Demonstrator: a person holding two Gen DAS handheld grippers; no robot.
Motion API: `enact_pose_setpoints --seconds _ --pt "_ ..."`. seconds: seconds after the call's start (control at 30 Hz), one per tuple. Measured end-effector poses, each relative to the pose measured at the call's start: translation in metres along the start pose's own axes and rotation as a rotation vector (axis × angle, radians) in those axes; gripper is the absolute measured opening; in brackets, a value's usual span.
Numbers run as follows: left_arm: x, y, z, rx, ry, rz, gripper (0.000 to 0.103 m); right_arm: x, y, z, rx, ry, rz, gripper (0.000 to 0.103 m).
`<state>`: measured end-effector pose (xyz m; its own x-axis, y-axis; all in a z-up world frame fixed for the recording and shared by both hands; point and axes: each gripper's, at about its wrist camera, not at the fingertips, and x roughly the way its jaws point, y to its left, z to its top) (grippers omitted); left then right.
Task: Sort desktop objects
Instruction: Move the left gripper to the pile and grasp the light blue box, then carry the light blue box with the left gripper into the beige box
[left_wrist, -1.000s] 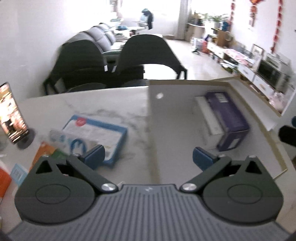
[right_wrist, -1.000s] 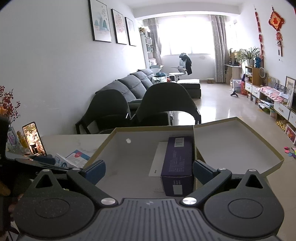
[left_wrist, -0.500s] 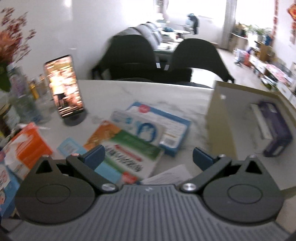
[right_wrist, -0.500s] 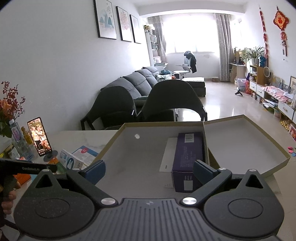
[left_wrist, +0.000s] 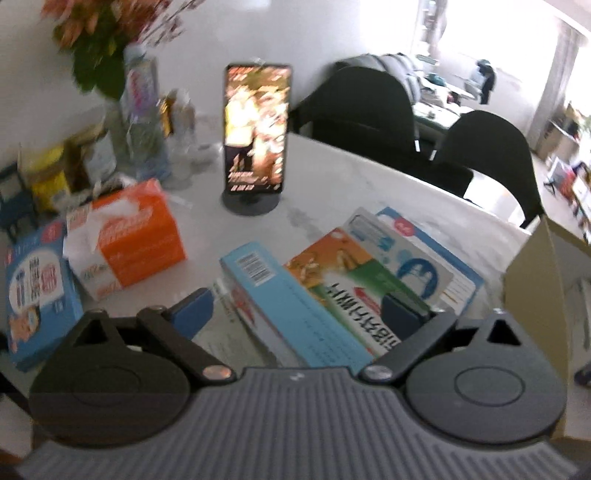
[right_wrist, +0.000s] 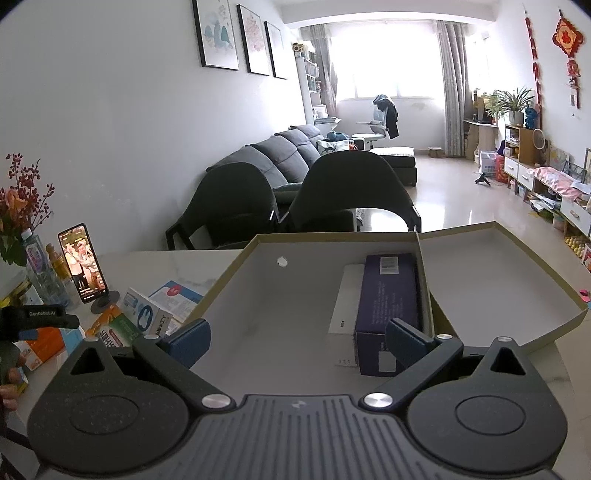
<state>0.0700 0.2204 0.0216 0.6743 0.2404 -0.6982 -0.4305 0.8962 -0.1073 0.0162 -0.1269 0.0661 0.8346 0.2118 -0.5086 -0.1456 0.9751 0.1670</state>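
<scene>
Light-blue box (left_wrist: 291, 306) | lies on worktop (left_wrist: 332, 184) left of big open box (right_wrist: 295, 295), right between left gripper (left_wrist: 299, 314) jaws, long side pointing away | left jaws wide, nearer | right gripper (right_wrist: 299, 339) wide, empty, over big open box

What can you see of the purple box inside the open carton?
The purple box is a long, dark purple carton, seemingly cardboard, lying flat and closed on the floor of the open carton, against its right wall. A white barcode label sits on top near the far end, faint small print runs along the top, and a white label marks the near end face. A flat white box lies against its left side. The right tongs are open above the carton and touch nothing.
</scene>
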Motion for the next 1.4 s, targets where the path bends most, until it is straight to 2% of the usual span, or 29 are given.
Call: enact_pose_setpoints --seconds 0.2,0.57,0.67,0.73,0.83,1.03,1.27,1.4 --pt "0.019 0.009 -0.003 -0.065 0.056 -0.015 0.088 0.002 0.001 -0.001 0.001 0.007 0.003 0.101" --pt "0.047 0.000 -0.014 -0.077 0.098 0.009 0.083 0.005 0.001 -0.002 0.000 0.016 0.003 0.101" --pt "0.049 -0.002 -0.015 -0.084 0.093 0.012 0.077 0.006 0.002 -0.003 0.000 0.019 0.003 0.101" --pt "0.048 -0.004 -0.015 -0.077 0.084 0.014 0.068 0.007 0.002 -0.003 -0.001 0.019 0.003 0.101" --pt "0.046 -0.006 -0.015 -0.060 0.074 0.031 0.063 0.007 0.001 -0.003 0.001 0.019 0.002 0.101" --pt "0.038 -0.006 -0.014 0.022 0.045 0.111 0.044 0.009 0.001 -0.004 0.002 0.024 0.003 0.101" --pt "0.039 0.000 -0.013 0.038 0.056 0.109 0.045 0.012 0.006 -0.004 -0.007 0.030 0.018 0.101" --pt "0.040 -0.001 -0.015 0.038 0.048 0.122 0.041 0.012 0.008 -0.004 -0.017 0.031 0.022 0.101"
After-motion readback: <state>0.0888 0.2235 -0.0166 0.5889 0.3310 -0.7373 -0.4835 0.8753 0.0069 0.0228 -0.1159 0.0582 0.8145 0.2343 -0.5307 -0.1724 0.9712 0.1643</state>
